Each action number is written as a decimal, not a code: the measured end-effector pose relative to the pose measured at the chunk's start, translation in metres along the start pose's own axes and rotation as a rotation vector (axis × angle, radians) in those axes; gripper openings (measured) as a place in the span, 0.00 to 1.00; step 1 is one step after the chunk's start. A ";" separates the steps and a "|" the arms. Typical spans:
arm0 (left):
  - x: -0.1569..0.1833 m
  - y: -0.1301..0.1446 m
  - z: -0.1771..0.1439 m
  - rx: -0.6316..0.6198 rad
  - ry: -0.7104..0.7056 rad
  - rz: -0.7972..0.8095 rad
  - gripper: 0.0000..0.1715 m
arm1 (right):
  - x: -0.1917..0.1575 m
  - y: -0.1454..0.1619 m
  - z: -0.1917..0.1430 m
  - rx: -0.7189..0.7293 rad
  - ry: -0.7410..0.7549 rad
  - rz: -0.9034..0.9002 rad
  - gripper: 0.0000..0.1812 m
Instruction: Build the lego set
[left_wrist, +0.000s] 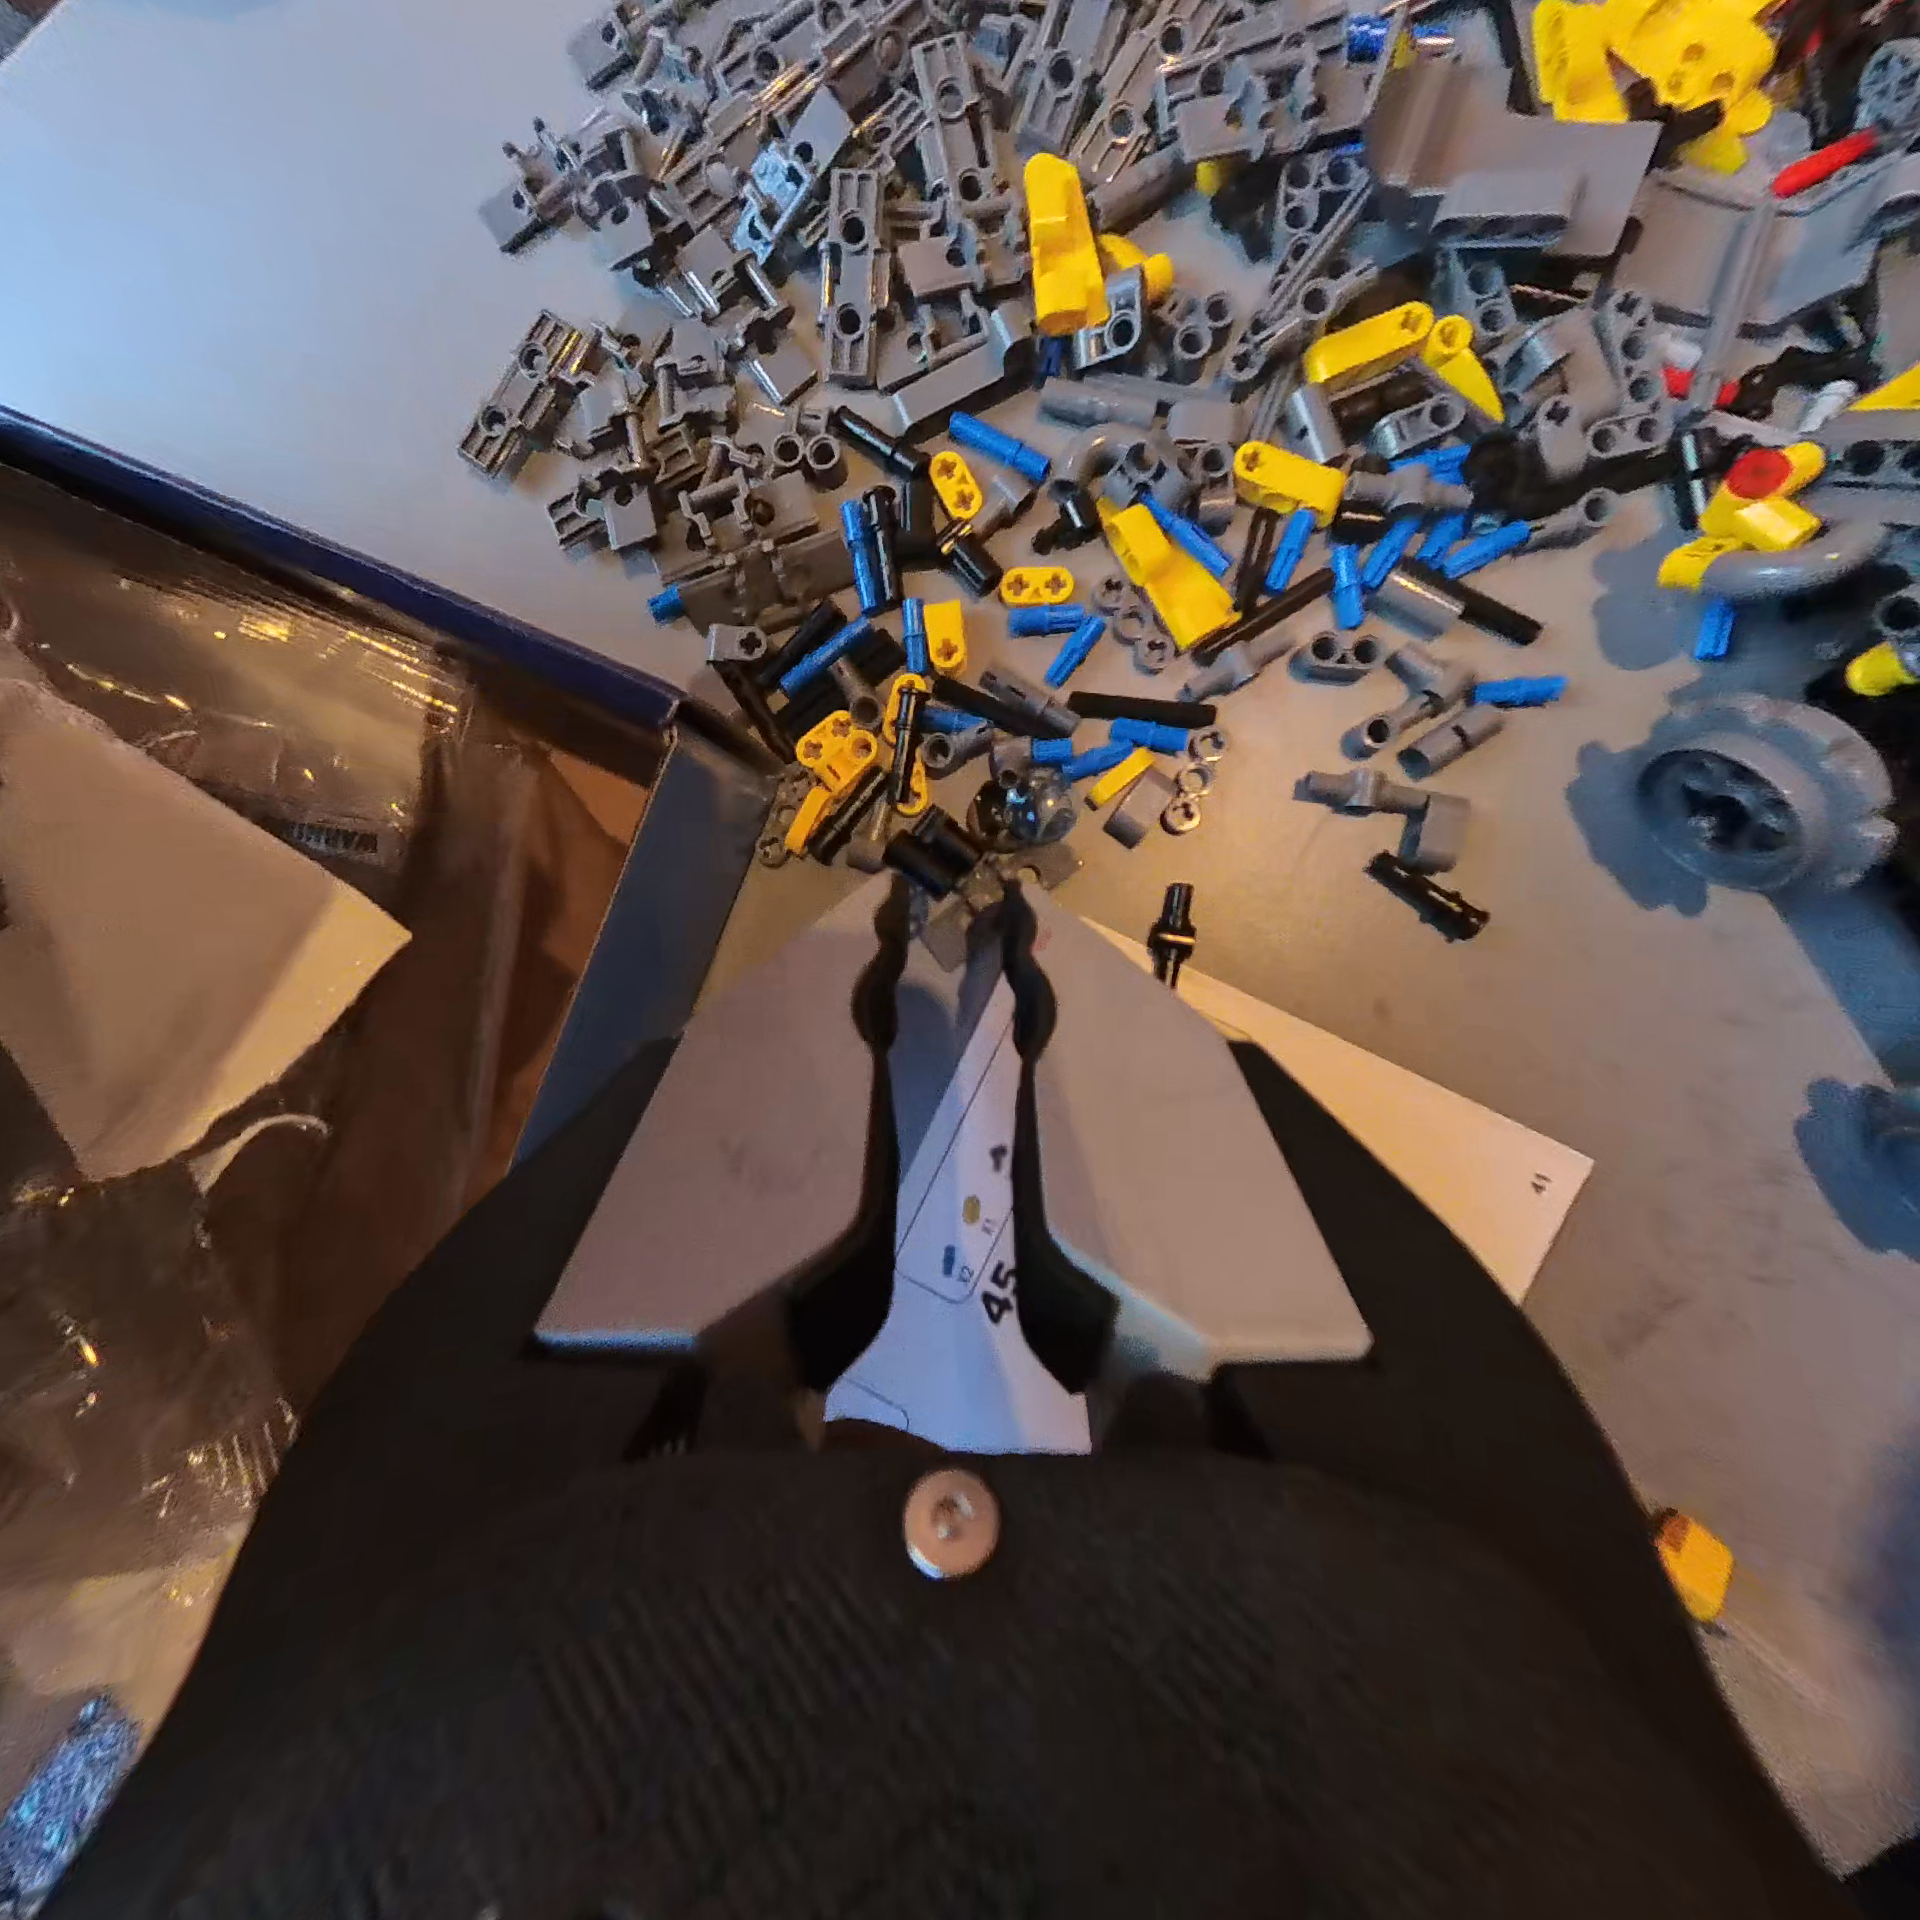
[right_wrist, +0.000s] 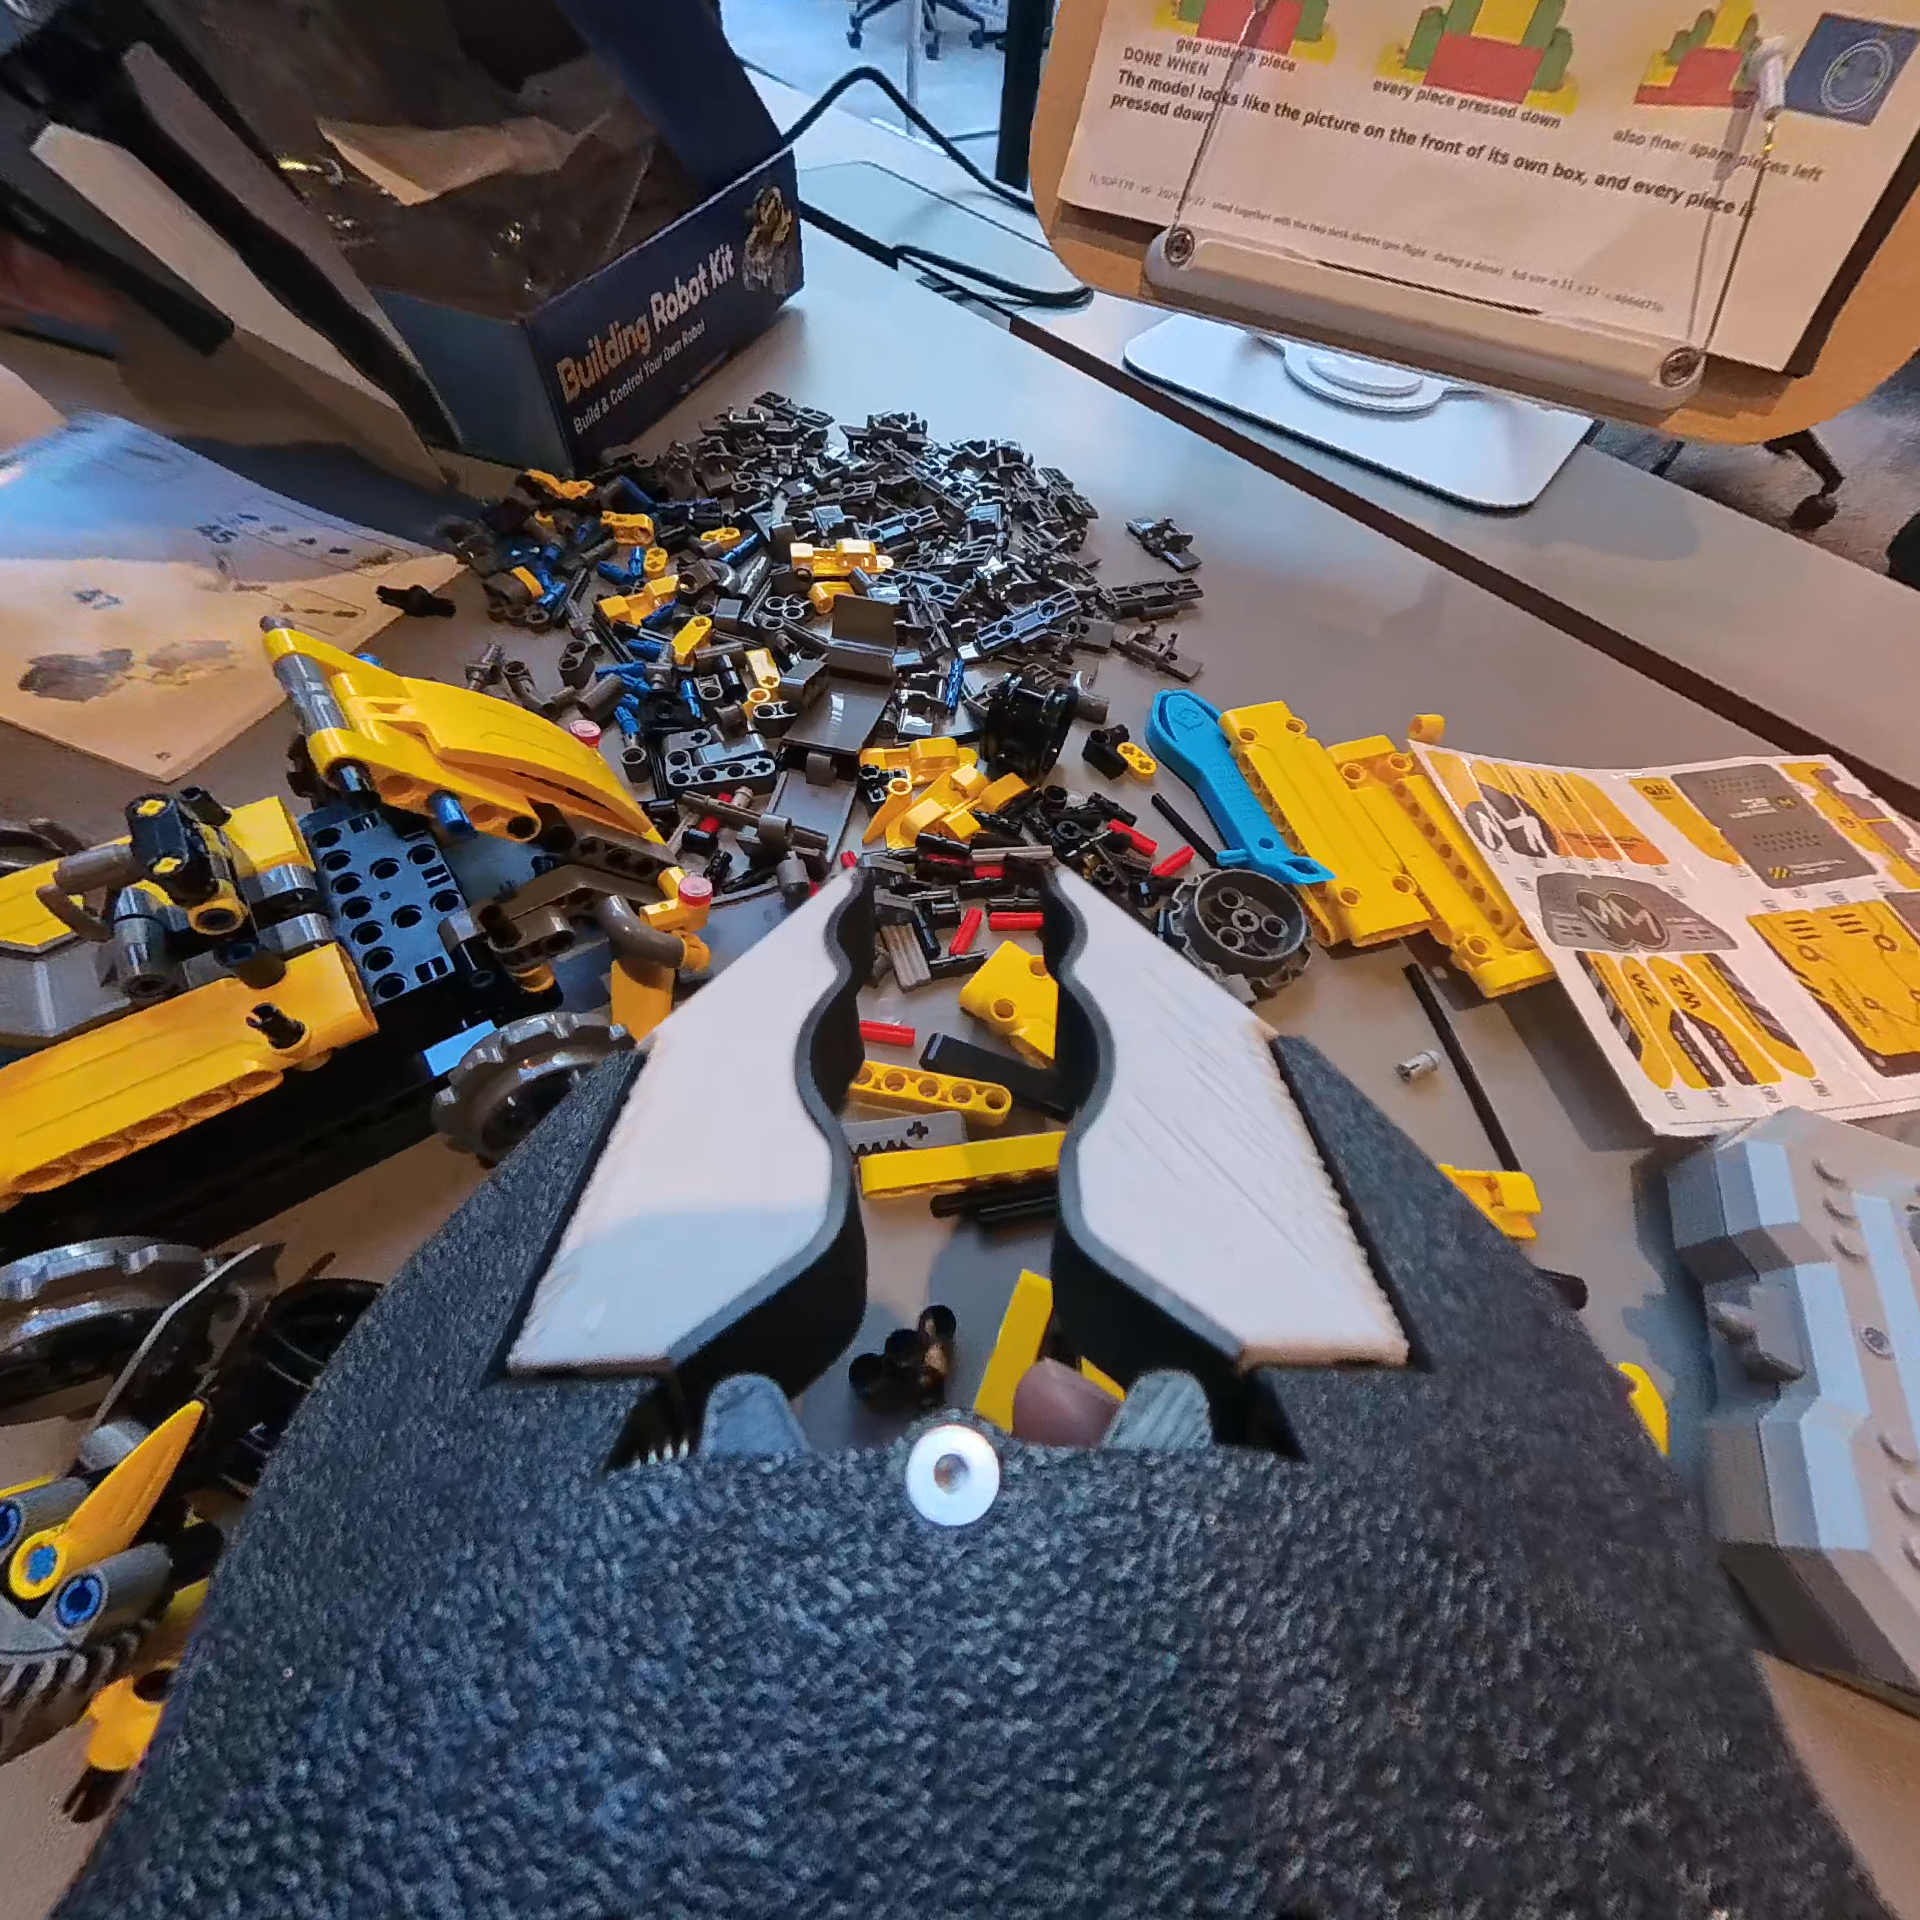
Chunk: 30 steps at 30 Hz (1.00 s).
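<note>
A grey bench (right_wrist: 1299, 582) carries everything. At its far left stands an open dark-blue box (right_wrist: 665, 322), its corner close to the left tool in the left wrist view. In front of the box spreads a heap of small grey, black, blue and yellow building pieces (right_wrist: 831, 582). A part-built yellow and black vehicle model (right_wrist: 312, 883) lies left of the right tool, and a sticker sheet (right_wrist: 1704, 925) lies to its right, past a blue lever tool (right_wrist: 1226, 790). An open instruction booklet (left_wrist: 1382, 1143) lies under the left tool.

The left tool (left_wrist: 951, 904) is nearly closed, its tips pinching a small flat grey piece (left_wrist: 966, 914) at the near edge of the heap. The right tool (right_wrist: 951, 904) hangs with its jaws apart, holding nothing, above scattered red pins (right_wrist: 987, 925) and yellow beams (right_wrist: 930, 1091).
</note>
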<state>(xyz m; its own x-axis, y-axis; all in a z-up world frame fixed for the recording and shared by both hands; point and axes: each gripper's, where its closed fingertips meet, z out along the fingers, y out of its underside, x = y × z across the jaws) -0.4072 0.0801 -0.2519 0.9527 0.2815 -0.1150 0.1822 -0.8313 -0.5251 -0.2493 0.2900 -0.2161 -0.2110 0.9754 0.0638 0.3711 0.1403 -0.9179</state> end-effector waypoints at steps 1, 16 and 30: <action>-0.001 -0.002 0.002 0.006 -0.004 0.001 0.10 | -0.001 0.000 0.001 0.002 -0.005 0.003 0.17; -0.015 -0.011 0.010 0.063 -0.077 -0.007 0.10 | -0.008 0.000 0.004 -0.005 -0.029 -0.021 0.17; -0.003 -0.014 0.022 -0.008 -0.021 0.057 0.07 | -0.009 0.001 0.004 -0.004 -0.026 -0.024 0.17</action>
<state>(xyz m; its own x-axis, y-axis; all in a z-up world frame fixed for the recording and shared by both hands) -0.4183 0.1019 -0.2629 0.9561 0.2439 -0.1625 0.1302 -0.8502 -0.5102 -0.2506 0.2809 -0.2186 -0.2438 0.9669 0.0757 0.3687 0.1646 -0.9148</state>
